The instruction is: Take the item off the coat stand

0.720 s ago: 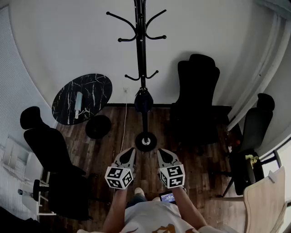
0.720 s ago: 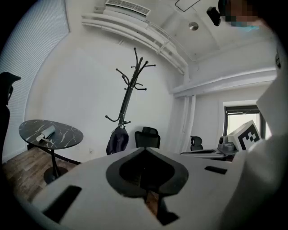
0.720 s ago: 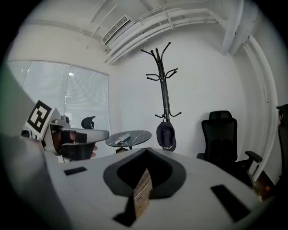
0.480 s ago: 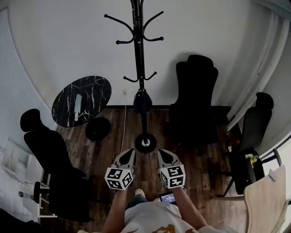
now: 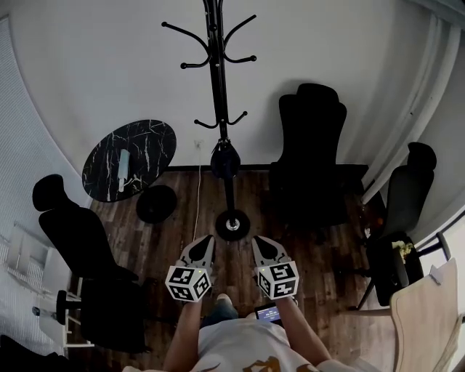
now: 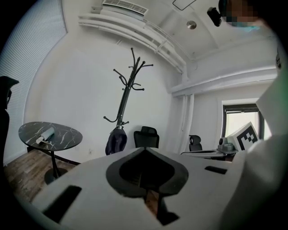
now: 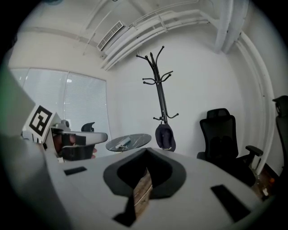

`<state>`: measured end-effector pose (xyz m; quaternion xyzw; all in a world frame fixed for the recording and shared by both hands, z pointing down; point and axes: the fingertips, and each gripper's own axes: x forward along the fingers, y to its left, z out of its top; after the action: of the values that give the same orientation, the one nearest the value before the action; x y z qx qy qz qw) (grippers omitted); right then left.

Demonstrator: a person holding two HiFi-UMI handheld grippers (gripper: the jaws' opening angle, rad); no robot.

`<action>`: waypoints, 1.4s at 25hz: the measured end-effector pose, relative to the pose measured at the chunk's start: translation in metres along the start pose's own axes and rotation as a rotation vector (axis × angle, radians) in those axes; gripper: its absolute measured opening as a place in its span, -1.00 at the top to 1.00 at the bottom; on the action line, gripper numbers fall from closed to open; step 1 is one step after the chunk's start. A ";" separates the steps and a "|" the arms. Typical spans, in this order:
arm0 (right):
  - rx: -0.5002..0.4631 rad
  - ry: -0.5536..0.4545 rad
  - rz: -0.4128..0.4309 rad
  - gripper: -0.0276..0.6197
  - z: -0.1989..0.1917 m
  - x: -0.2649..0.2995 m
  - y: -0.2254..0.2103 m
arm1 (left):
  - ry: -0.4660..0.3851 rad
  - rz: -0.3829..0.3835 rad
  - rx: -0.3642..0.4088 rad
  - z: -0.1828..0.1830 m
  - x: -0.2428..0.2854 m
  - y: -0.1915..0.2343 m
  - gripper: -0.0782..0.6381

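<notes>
dark cap (image 5: 225, 161) hangs on the far coat stand (image 5: 215, 87)
left tongs (image 5: 206, 240), right tongs (image 5: 259, 242) pressed together; we approach, then spread one

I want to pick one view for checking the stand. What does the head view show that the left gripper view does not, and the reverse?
Only the head view shows the base of the stand and a pale chair at the right. Only the left gripper view shows the ceiling vent and a window. Both show the stand, the dark item hanging on a low hook, the table and a black chair.
</notes>
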<state>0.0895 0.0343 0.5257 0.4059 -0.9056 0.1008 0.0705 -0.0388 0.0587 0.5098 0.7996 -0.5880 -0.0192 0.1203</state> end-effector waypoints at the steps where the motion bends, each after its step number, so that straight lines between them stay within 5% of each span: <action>1: 0.005 0.000 0.003 0.88 -0.001 0.000 0.000 | -0.001 -0.003 -0.001 0.000 0.001 0.000 0.73; 11: 0.006 -0.006 0.028 0.88 0.003 0.035 -0.010 | 0.005 -0.024 -0.023 -0.002 0.037 0.021 0.73; 35: 0.031 0.069 -0.055 0.88 0.030 0.216 -0.098 | 0.064 -0.047 -0.090 0.015 0.211 0.155 0.73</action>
<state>0.0185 -0.1924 0.5537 0.4278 -0.8895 0.1268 0.0984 -0.1215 -0.1865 0.5516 0.8072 -0.5635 -0.0227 0.1743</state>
